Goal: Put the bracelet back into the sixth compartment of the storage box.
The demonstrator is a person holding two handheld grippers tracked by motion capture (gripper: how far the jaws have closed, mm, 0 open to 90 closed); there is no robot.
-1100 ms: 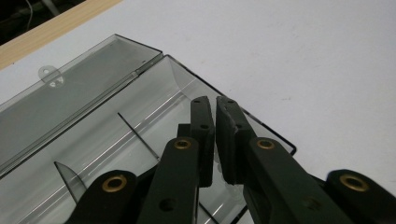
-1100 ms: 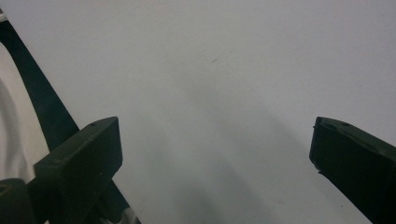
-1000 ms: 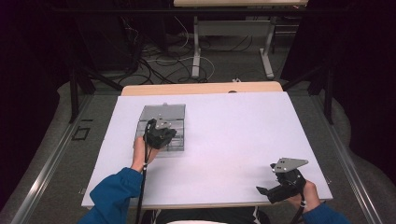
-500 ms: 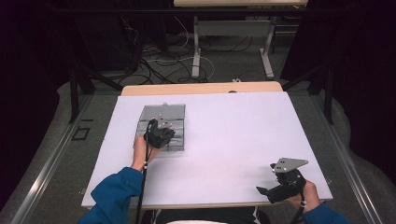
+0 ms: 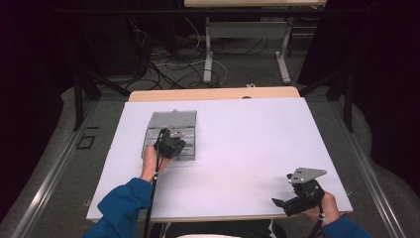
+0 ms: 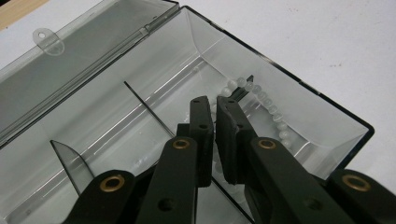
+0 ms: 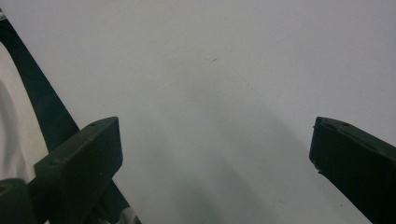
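Note:
A clear grey plastic box with its lid folded back lies on the left part of the white table. My left gripper reaches down into it. In the left gripper view its jaws stand shut inside the box's end compartment, beside a thin divider. A string of pale beads runs from the tips along the compartment wall and seems pinched between them. My right gripper rests low by the table's front right corner, held by a hand, and is open above bare white tabletop.
A wooden strip borders the table's far edge. Beyond it are table legs and cables on the floor. The box's other compartments hold nothing. Blue sleeves come in from the bottom.

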